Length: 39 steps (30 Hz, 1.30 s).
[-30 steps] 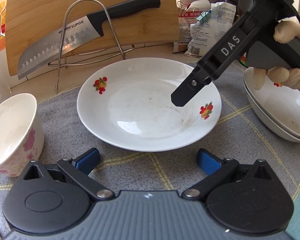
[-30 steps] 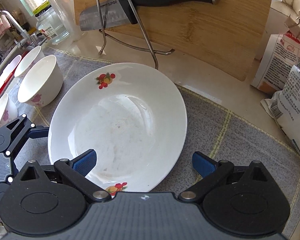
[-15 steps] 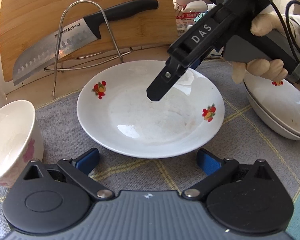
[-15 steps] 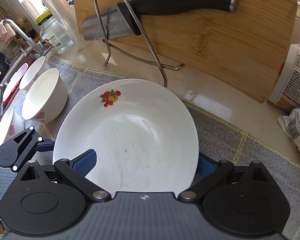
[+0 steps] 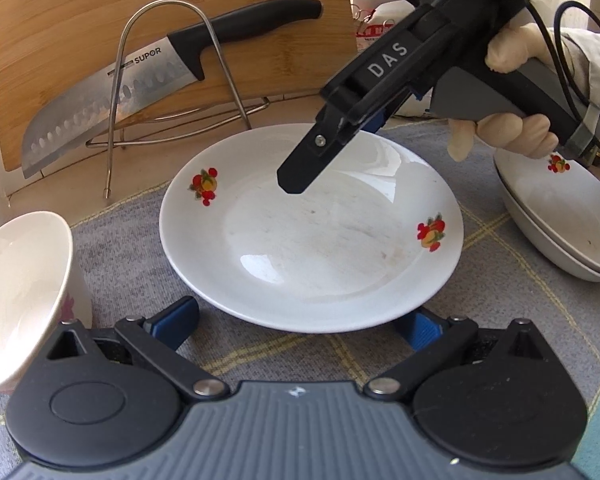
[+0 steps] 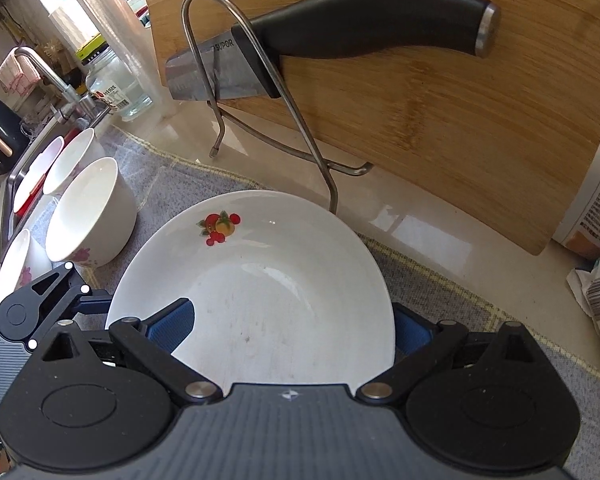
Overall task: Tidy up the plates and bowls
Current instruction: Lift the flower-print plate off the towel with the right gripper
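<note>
White plate hides part of right claw's far pad.

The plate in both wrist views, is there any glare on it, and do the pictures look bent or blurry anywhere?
Left wrist view: bright glare patches on the plate, sharp focus, the cutting board bowed by the fisheye. Right wrist view: weaker glare on the plate, a bright reflection on the countertop, the window area washed out, the knife and board edges curved.

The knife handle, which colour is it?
Black, with a metal end cap; the knife handle shows best in the right wrist view.
</note>
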Motion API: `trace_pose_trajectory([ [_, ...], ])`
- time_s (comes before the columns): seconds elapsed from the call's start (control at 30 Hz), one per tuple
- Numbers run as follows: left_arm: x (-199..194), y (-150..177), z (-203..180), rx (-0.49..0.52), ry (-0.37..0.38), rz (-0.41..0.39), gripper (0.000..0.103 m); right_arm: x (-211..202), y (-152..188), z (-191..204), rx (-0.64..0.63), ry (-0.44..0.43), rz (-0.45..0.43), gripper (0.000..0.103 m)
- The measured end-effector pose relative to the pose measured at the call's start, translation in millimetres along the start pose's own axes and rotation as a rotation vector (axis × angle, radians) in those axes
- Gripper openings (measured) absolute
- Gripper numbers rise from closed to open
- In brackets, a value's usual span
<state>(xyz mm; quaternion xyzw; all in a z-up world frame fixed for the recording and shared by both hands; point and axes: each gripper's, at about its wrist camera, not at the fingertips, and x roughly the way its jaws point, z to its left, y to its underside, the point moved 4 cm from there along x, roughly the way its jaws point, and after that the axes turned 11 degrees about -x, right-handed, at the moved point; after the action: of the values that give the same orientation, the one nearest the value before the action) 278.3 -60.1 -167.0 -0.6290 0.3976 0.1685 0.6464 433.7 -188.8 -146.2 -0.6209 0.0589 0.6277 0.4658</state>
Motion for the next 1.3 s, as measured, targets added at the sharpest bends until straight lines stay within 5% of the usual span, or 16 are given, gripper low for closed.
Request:
trace_pose_trajectory([
  [1.3, -1, -3, -13, 0.089, 0.016, -0.011, 0.103, 5, -11, 0, -0.037, -0.039, -0.020, 0.096],
])
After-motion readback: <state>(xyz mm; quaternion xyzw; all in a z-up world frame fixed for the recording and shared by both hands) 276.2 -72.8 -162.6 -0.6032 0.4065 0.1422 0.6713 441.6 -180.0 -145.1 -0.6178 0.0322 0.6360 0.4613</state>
